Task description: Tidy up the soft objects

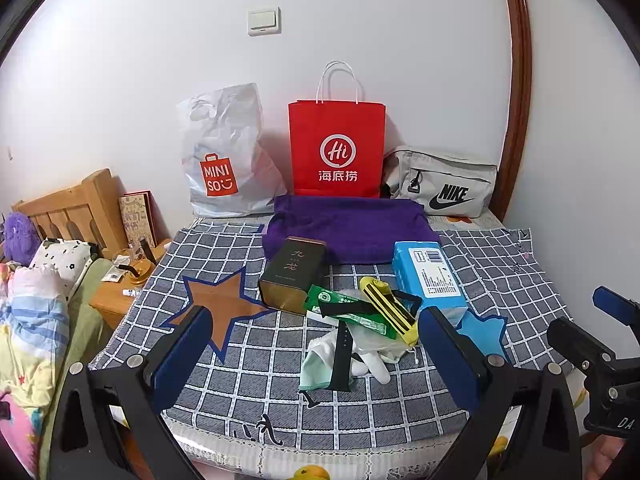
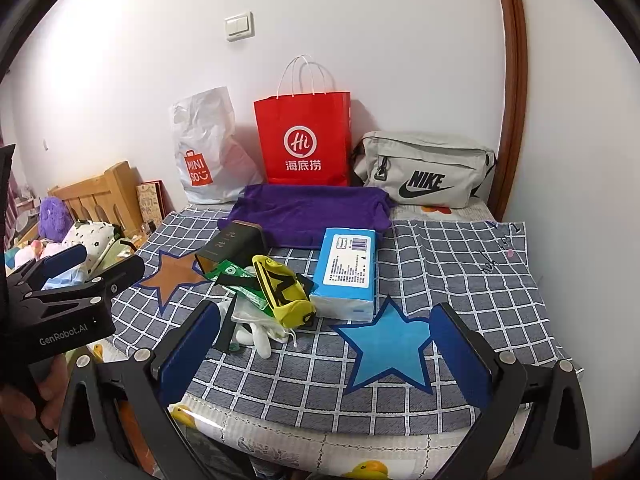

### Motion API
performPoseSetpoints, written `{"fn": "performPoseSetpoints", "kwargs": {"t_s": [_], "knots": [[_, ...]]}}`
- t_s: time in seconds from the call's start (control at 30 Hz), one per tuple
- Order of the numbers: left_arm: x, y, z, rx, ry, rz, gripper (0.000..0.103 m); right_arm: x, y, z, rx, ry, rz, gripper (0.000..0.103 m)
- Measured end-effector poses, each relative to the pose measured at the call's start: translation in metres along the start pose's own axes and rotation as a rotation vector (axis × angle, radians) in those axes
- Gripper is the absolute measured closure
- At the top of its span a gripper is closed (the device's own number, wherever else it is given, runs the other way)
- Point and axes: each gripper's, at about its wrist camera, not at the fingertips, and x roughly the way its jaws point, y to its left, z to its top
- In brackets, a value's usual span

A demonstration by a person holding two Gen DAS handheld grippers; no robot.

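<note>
Both the left tool [image 1: 316, 354] and right tool [image 2: 326, 350] gape wide and empty before the soft pile [image 1: 360, 320] on the checked cloth [image 2: 460, 264], while the red paper bag [image 1: 337, 148], white plastic bag [image 1: 224, 152] and grey waist bag [image 1: 444, 184] hide their contents.

Two fisheye wrist cameras look forward over a checked cloth [image 1: 256, 364] toward a white wall, each framed at the bottom by its own open fingers. The left view sits nearer the central clutter; the right view stands further right. Both share the red paper bag [image 1: 337, 148] at upper centre of the frame.
</note>
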Motion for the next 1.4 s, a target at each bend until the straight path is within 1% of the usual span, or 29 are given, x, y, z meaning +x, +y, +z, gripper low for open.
{"fn": "performPoseSetpoints", "kwargs": {"t_s": [1.4], "knots": [[-0.0028,0.0030,-0.0027,0.008,0.000,0.008,0.000,-0.0053,0.0024,-0.0017,0.000,-0.013,0.009,0.000]]}}
